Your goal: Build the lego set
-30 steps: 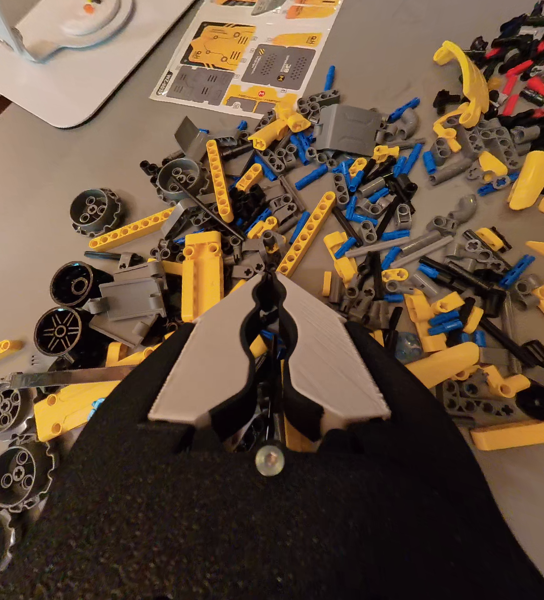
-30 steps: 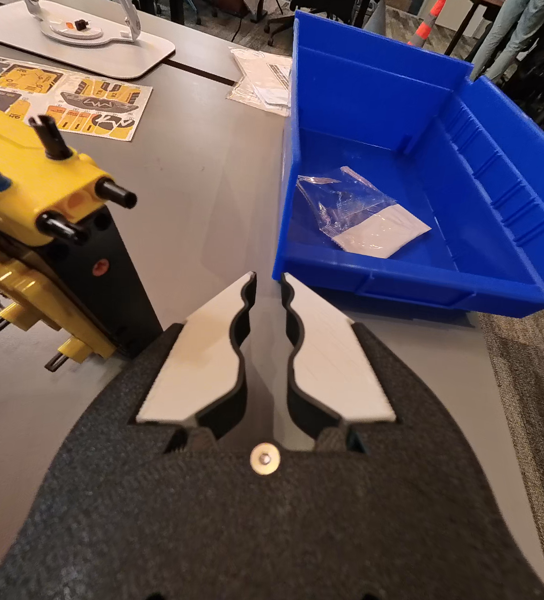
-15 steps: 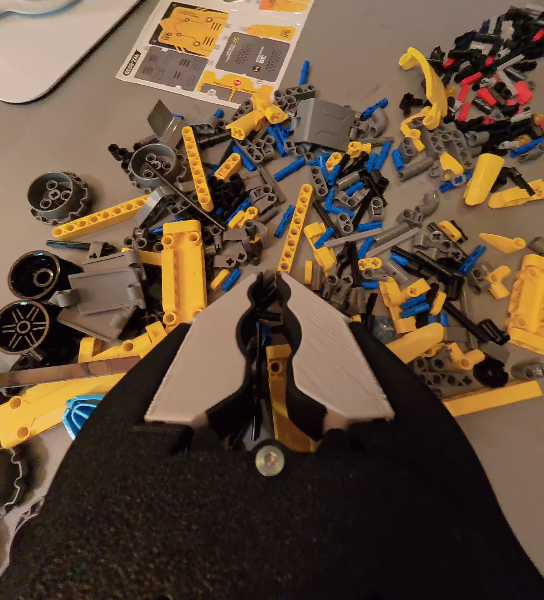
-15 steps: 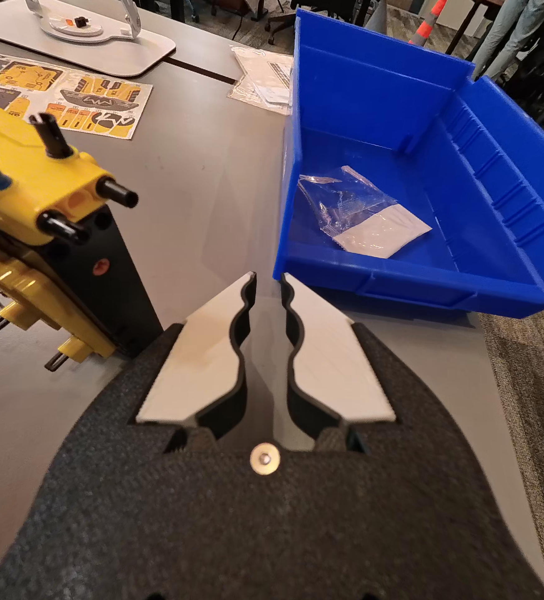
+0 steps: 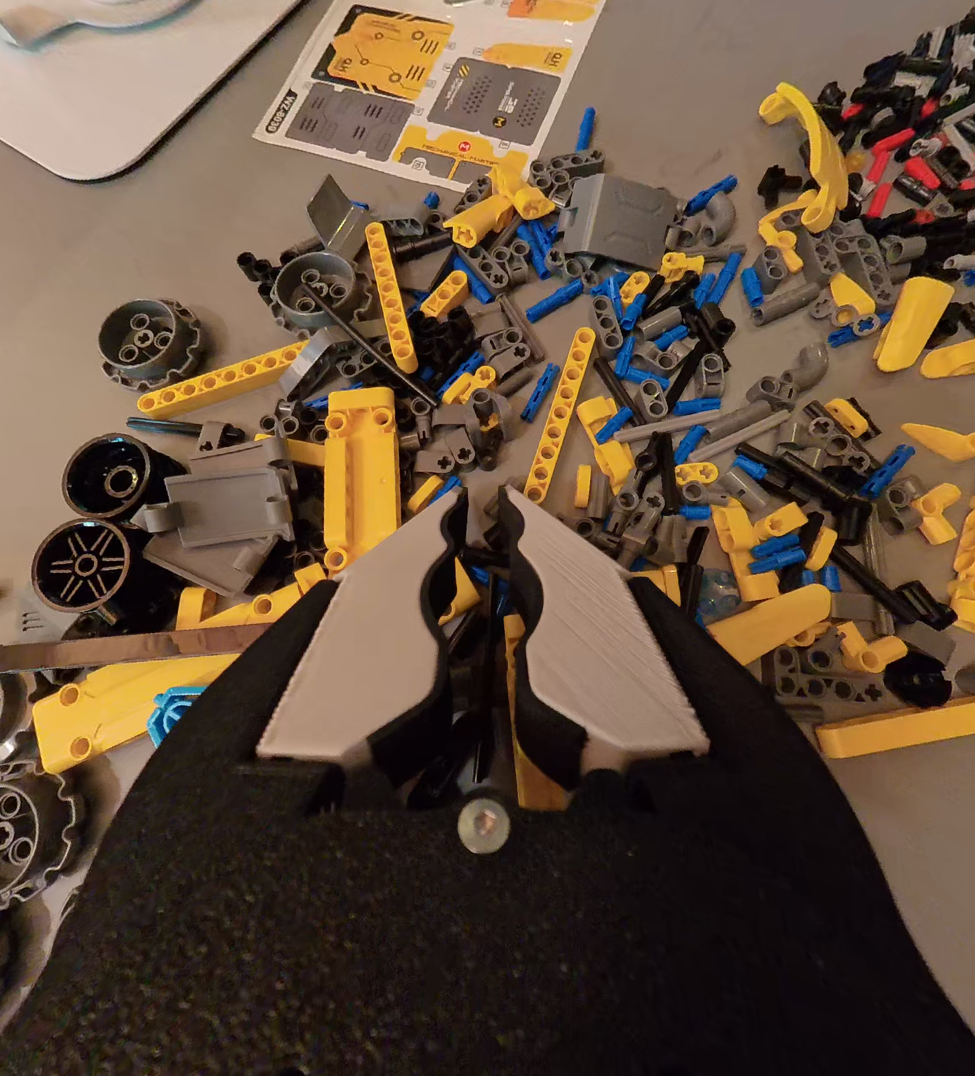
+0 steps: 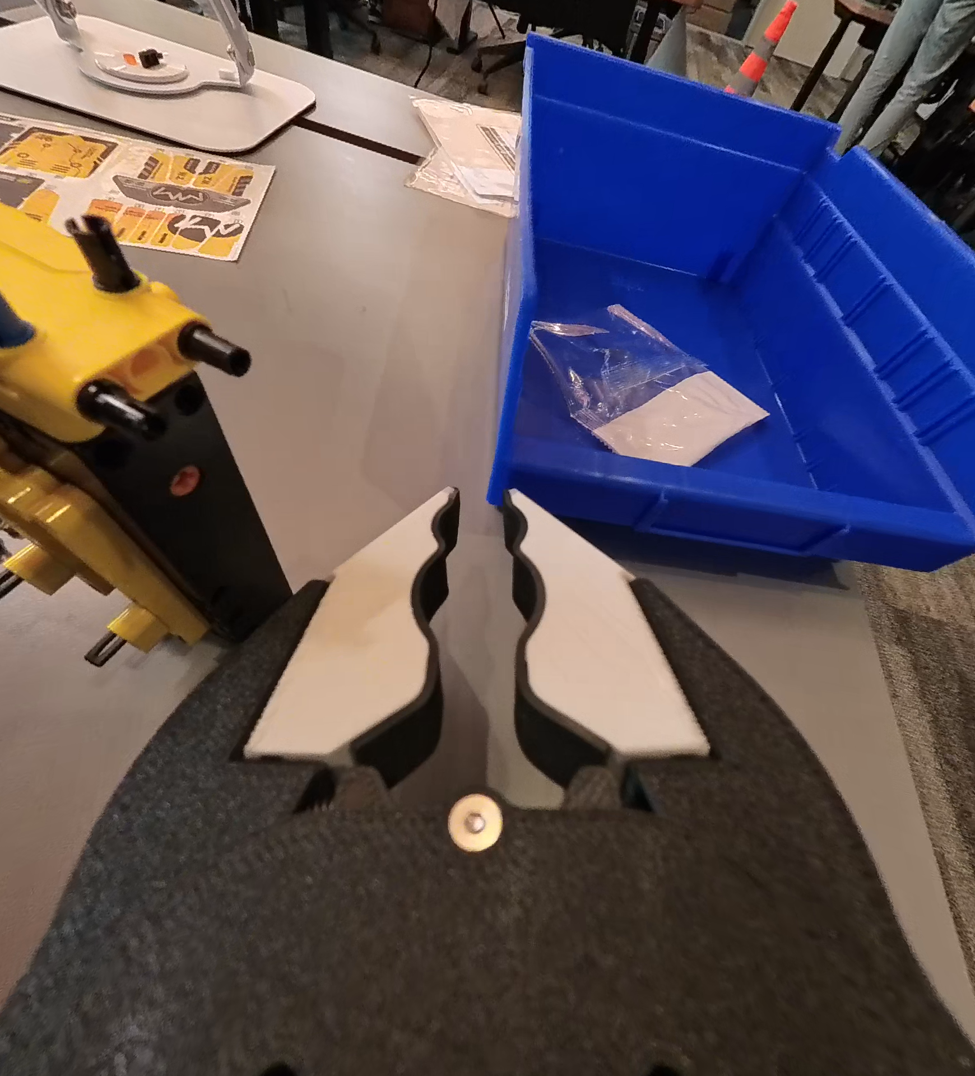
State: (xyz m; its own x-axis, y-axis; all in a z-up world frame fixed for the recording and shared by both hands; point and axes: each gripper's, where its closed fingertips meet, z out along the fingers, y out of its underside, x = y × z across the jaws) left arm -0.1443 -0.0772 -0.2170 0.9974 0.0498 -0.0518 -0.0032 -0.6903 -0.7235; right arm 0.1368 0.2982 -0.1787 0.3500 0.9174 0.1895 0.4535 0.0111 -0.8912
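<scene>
My left gripper (image 5: 482, 498) hangs over a heap of loose yellow, grey, blue and black building pieces (image 5: 619, 407). Its jaws stand a narrow gap apart with nothing clearly gripped. A thin black rod (image 5: 490, 640) and a yellow beam (image 5: 523, 698) show in the gap, lying on the pile below. A yellow panel (image 5: 360, 466) lies just left of the tips. My right gripper (image 6: 480, 495) is narrowly open and empty above bare table, between a partly built yellow and black model (image 6: 95, 407) and a blue bin (image 6: 764, 512).
Grey and black wheels (image 5: 147, 343) lie left of the pile. A sticker sheet (image 5: 433, 99) and a white stand base (image 5: 95, 87) lie behind it. The blue bin holds a clear plastic bag (image 6: 648, 396). The table's edge and carpet (image 6: 951, 669) are at right. The tips of one gripper are about 50 cm away from the tips of the other. My left gripper is the nearer one to the thin black rod (image 5: 490, 640): about 5 cm, against 50 cm.
My left gripper's tips, touching a second ago, now stand slightly apart, and it has shifted over the pile. The right gripper has not moved.
</scene>
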